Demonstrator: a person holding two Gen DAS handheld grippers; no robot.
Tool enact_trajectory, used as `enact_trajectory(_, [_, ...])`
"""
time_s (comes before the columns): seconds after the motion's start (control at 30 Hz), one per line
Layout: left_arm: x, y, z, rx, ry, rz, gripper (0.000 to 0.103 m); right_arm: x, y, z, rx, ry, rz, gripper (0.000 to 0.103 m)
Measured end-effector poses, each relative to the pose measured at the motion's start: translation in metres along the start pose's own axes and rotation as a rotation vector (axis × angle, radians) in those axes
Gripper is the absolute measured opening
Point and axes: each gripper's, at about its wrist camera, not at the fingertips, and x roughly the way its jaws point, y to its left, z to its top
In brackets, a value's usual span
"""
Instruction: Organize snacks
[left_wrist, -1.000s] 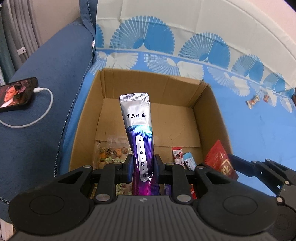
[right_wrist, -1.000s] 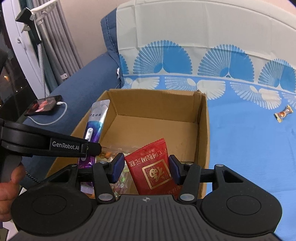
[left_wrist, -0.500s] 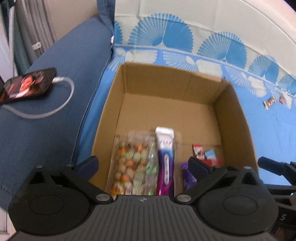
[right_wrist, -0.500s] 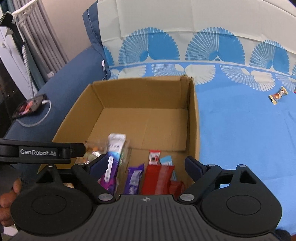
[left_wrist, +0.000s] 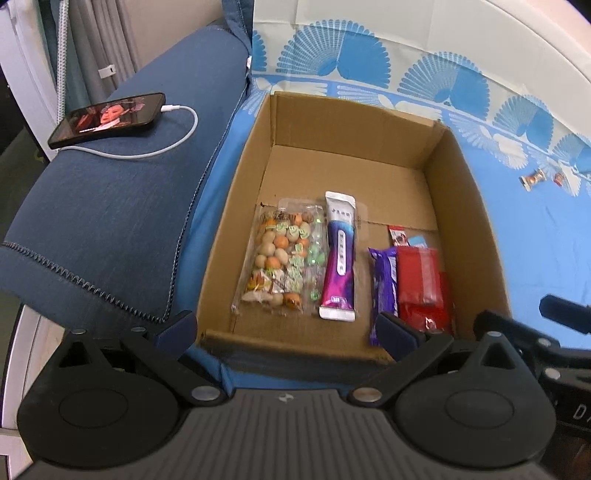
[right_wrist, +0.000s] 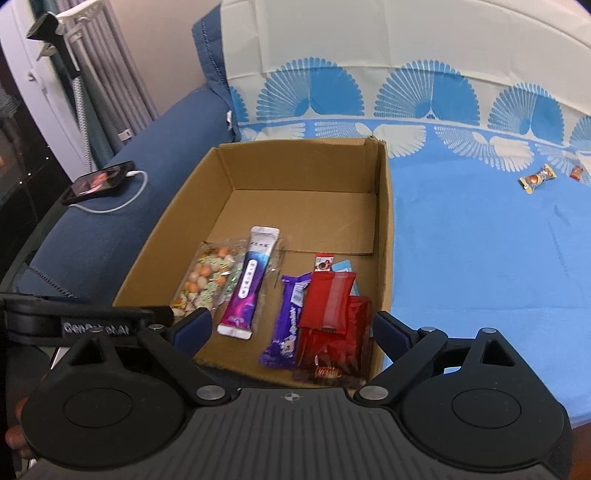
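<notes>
An open cardboard box (left_wrist: 461, 206) (right_wrist: 384, 221) sits on the blue sheet. In it lie a clear bag of mixed candies (left_wrist: 284, 258) (right_wrist: 207, 280), a purple-and-white pouch (left_wrist: 340, 258) (right_wrist: 251, 284), a purple bar (left_wrist: 384, 280) (right_wrist: 291, 325) and red packets (left_wrist: 419, 277) (right_wrist: 328, 299). My left gripper (left_wrist: 286, 330) hangs open over the box's near edge, holding nothing. Beside it my right gripper (right_wrist: 291, 330) has its jaws opening wide, with nothing pressed between them. Two wrapped candies (right_wrist: 537, 179) lie loose on the sheet at the far right.
A phone (left_wrist: 107, 118) on a white charging cable rests on the dark blue sofa arm (left_wrist: 110, 221) left of the box. The far half of the box floor is bare cardboard. Blue sheet (right_wrist: 480, 258) stretches right of the box.
The left gripper has let go of the purple pouch and the right of the red packet; both now lie flat in the box. Both grippers opened wide and drew back to the near edge.
</notes>
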Motion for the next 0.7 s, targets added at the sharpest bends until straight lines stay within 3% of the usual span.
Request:
enact_trajectory(0.33, [-0.041, -0.001, -0.011, -0.016, -0.087, -0.001, 0.103, -0.041, 0.008, -0.01, -0.026, -0.099, 0.003, 0.097])
enact_trajectory(0.7, [-0.067, -0.024, -0.02, 0.036, -0.132, 0.0, 0.103, -0.071, -0.004, -0.021, 0.011, -0.168, 0.017, 0.098])
